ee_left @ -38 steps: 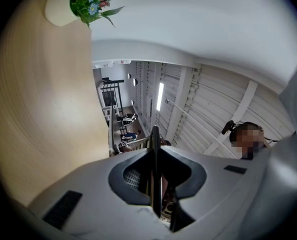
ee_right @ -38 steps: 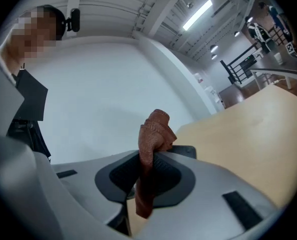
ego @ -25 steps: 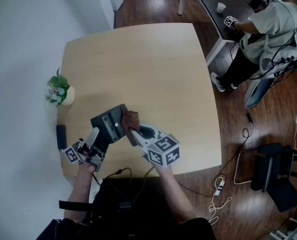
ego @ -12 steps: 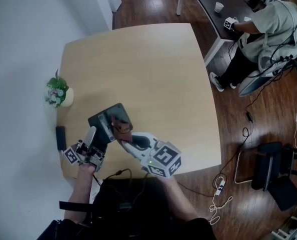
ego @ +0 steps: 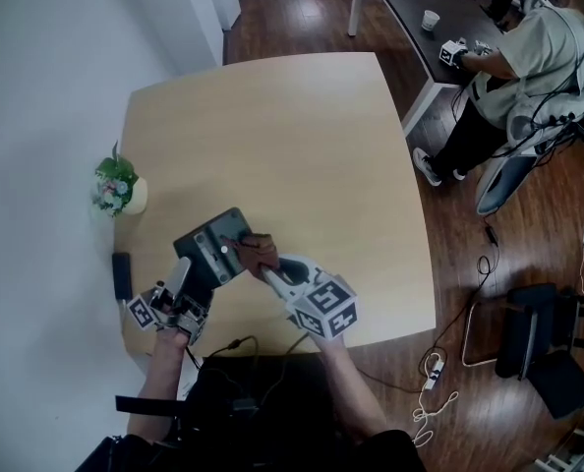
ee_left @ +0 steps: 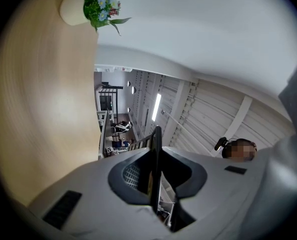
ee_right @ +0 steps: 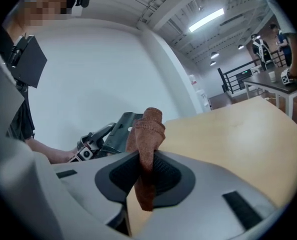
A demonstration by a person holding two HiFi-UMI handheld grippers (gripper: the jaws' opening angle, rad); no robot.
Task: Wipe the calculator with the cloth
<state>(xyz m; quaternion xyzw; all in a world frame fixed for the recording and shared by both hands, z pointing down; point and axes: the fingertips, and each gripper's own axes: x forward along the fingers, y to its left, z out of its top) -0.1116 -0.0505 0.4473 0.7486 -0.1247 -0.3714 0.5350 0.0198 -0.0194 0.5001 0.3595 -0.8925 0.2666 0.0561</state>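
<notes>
A dark grey calculator (ego: 211,247) is held tilted above the table's near left corner, its lower edge gripped by my left gripper (ego: 195,272). In the left gripper view it shows edge-on as a thin dark slab (ee_left: 156,139) between the jaws, which are opening slightly but still pinch it. My right gripper (ego: 271,269) is shut on a brown cloth (ego: 257,252), and the cloth's bunched end touches the calculator's right edge. In the right gripper view the cloth (ee_right: 148,126) stands up from the jaws, with the calculator (ee_right: 117,131) just behind it.
The light wooden table (ego: 292,146) stands against a white wall on the left. A small flower pot (ego: 116,184) and a flat dark object (ego: 122,273) sit at its left edge. Another person (ego: 528,57) works at a dark desk at the upper right.
The right gripper swept the cloth left over the calculator's face, then back to its right edge. The left gripper and the calculator stayed almost still.
</notes>
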